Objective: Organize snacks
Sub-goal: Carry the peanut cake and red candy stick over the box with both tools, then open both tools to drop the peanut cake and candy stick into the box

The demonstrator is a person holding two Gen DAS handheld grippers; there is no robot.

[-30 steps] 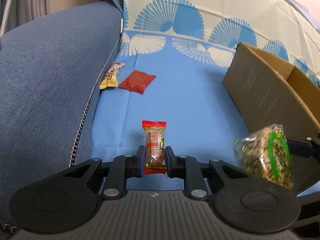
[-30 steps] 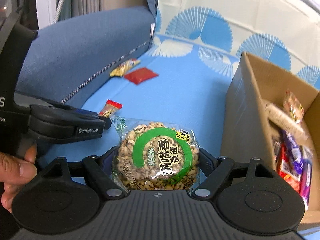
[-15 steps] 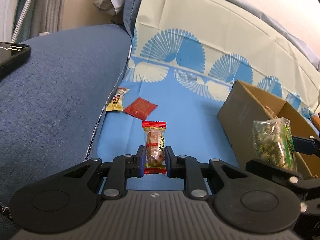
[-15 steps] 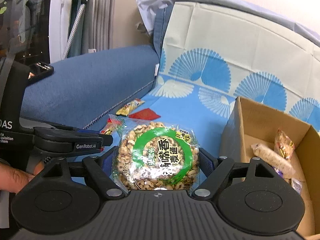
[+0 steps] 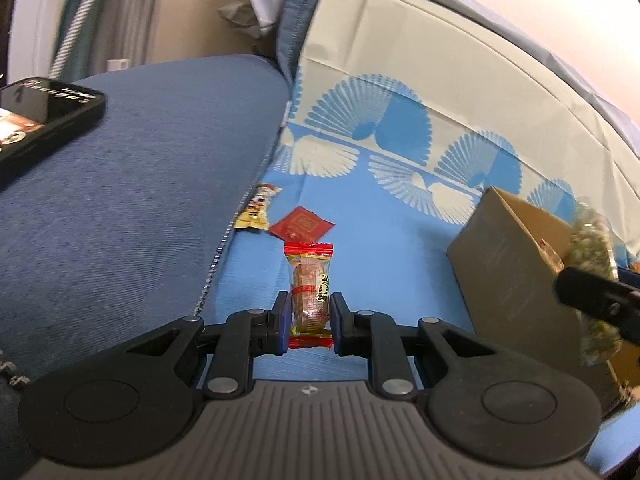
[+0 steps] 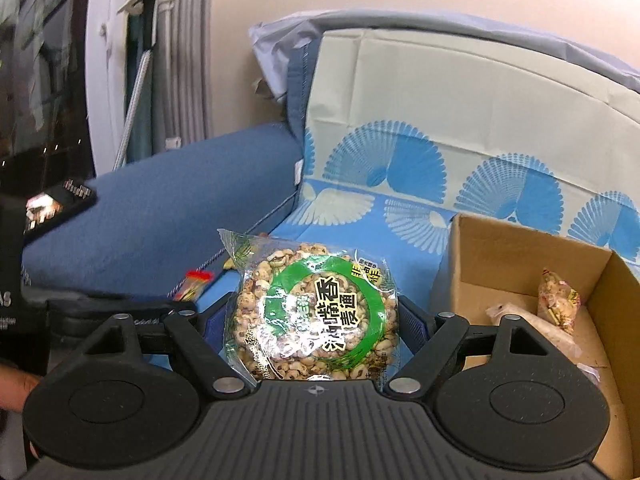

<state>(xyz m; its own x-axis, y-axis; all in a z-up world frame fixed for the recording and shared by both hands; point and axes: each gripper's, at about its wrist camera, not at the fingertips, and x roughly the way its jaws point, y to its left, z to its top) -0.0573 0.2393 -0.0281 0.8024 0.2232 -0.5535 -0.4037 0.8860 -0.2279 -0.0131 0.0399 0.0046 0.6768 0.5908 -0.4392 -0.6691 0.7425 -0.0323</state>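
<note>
The left gripper [image 5: 310, 316] has its jaws clenched on a small red-ended candy [image 5: 309, 284], which stands upright between the blue pads, lifted above the blue fan-patterned cover [image 5: 384, 248] of the sofa. The right gripper [image 6: 312, 320] has its jaws grasping a round puffed-grain cake in a clear wrapper with a green ring [image 6: 316, 312], held flat-face toward the camera; the pads press on its left and right edges.

Taking the cardboard box [image 6: 520, 248] as the landmark: it sits open on the patterned cover, and the grain cake is held just left of its near wall, apart from it. Inside the box lie a small wrapped snack [image 6: 558, 296] against the right wall and a long pale packet [image 6: 532, 328] beside it. Well to the left of the box, near the seam of the sofa's dark blue cushion [image 5: 140, 184], a red square packet [image 5: 302, 224] and a yellow wrapped bar [image 5: 256, 212] lie on the cover, close together and possibly touching at a corner; the blur hides it. A phone [image 5: 36, 116] rests on the blue cushion, farther left still.
</note>
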